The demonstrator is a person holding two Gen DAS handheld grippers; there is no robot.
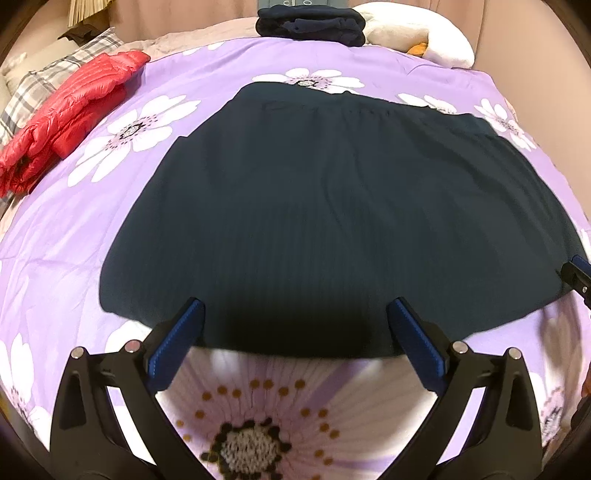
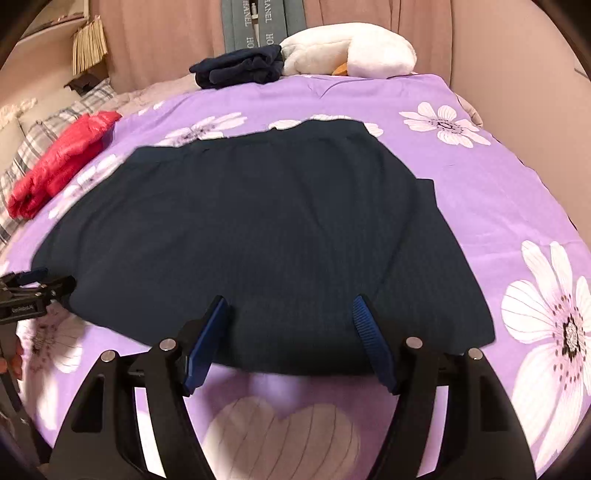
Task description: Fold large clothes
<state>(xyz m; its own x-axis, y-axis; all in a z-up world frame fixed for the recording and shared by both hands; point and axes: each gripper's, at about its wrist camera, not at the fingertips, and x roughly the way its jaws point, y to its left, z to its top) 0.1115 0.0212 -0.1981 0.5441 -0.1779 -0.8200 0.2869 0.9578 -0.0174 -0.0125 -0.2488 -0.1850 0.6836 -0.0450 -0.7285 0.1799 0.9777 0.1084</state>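
A: Where is the dark garment (image 1: 332, 206) now?

B: It lies spread flat on the bed, on the purple flower cover (image 1: 110, 236). Its near hem is just in front of both tools.

A: And the tools, do they hold something?

B: No. The left hand-held gripper (image 1: 295, 317) has its jaws wide apart over the near hem, with nothing between them. The right hand-held gripper (image 2: 290, 314) is the same, jaws apart over the hem further to the right.

A: How will the cloth behave, you think?

B: It looks like a ribbed knit, soft and limp, probably light. I judge it will sag and stretch when it is lifted, so each gripper should take the near hem close to a corner, both layers together.

A: Is something in the way?

B: Not much. A red puffer jacket (image 1: 70, 110) lies well apart on the left, a folded dark pile (image 1: 310, 22) and a white plush toy (image 2: 351, 51) are at the far edge. The far part of the cover is bare enough to fold onto.
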